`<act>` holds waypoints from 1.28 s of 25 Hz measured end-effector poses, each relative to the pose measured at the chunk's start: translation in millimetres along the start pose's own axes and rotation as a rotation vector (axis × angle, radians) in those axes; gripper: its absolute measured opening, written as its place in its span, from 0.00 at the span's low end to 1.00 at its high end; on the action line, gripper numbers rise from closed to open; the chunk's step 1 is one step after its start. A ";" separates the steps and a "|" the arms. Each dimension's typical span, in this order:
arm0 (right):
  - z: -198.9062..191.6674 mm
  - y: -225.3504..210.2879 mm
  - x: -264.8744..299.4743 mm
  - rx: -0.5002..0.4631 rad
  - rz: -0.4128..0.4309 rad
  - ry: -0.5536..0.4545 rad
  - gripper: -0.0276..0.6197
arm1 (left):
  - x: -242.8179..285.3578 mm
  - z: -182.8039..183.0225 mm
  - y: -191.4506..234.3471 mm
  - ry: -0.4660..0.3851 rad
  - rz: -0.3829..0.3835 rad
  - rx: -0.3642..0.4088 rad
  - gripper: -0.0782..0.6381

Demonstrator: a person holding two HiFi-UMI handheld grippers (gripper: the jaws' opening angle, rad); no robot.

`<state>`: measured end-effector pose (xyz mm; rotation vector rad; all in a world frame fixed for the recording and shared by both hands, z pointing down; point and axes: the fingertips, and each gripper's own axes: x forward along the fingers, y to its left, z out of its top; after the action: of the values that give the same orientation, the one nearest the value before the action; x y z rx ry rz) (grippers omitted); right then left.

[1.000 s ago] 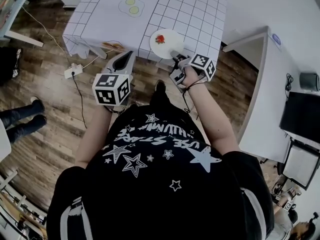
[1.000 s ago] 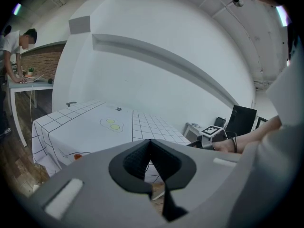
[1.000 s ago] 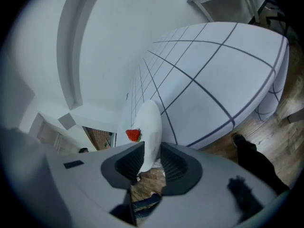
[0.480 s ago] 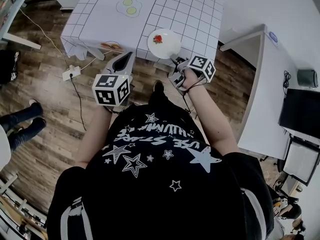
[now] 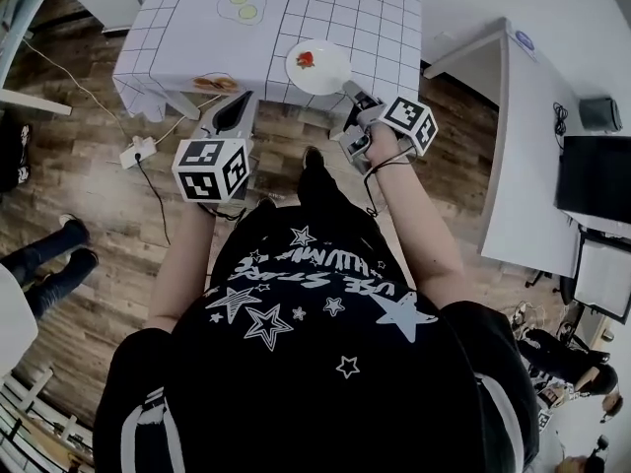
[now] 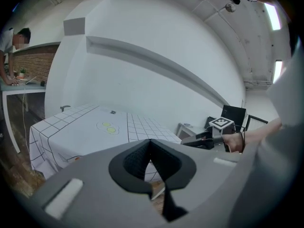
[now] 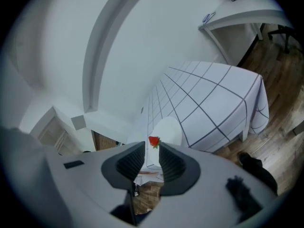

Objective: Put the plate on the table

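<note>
A white plate (image 5: 320, 70) carrying a red strawberry (image 5: 306, 59) hangs over the near edge of the table (image 5: 365, 18), which has a white gridded cloth. My right gripper (image 5: 350, 91) is shut on the plate's near rim. In the right gripper view the plate (image 7: 166, 129) and strawberry (image 7: 153, 141) show just beyond the jaws, with the rim between them. My left gripper (image 5: 235, 109) is held lower left of the plate, off the table's front edge, shut on nothing. Its jaw tips (image 6: 150, 142) meet in the left gripper view.
A fried-egg-like item (image 5: 242, 6) lies farther back on the table, and an orange item (image 5: 215, 84) sits at its front-left edge. A power strip (image 5: 138, 149) with cables lies on the wood floor. A white desk (image 5: 523, 146) with a monitor (image 5: 592, 175) stands at the right.
The head view has shifted a little, so the table sits slightly higher in frame. The right gripper still holds the plate over the table's near edge; the left gripper has barely moved.
</note>
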<state>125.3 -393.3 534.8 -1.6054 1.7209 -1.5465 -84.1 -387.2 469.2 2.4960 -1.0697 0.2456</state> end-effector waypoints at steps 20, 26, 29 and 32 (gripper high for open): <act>-21.3 69.2 -63.8 -0.200 0.273 -0.020 0.08 | -38.1 -5.7 -30.6 -0.027 0.004 0.018 0.12; -23.4 47.9 -104.5 -0.241 0.284 0.014 0.08 | -43.8 -19.5 -73.3 -0.032 0.029 0.020 0.12; -22.7 40.2 -127.3 -0.273 0.308 0.027 0.08 | -51.6 -26.7 -99.8 -0.047 0.043 0.026 0.12; -26.9 35.6 -148.4 -0.335 0.338 0.057 0.08 | -64.7 -33.9 -124.8 -0.066 0.071 0.031 0.12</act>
<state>132.4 -261.8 453.3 -1.3229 2.2399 -1.2007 -38.4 -252.8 441.7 2.5118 -1.1907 0.2032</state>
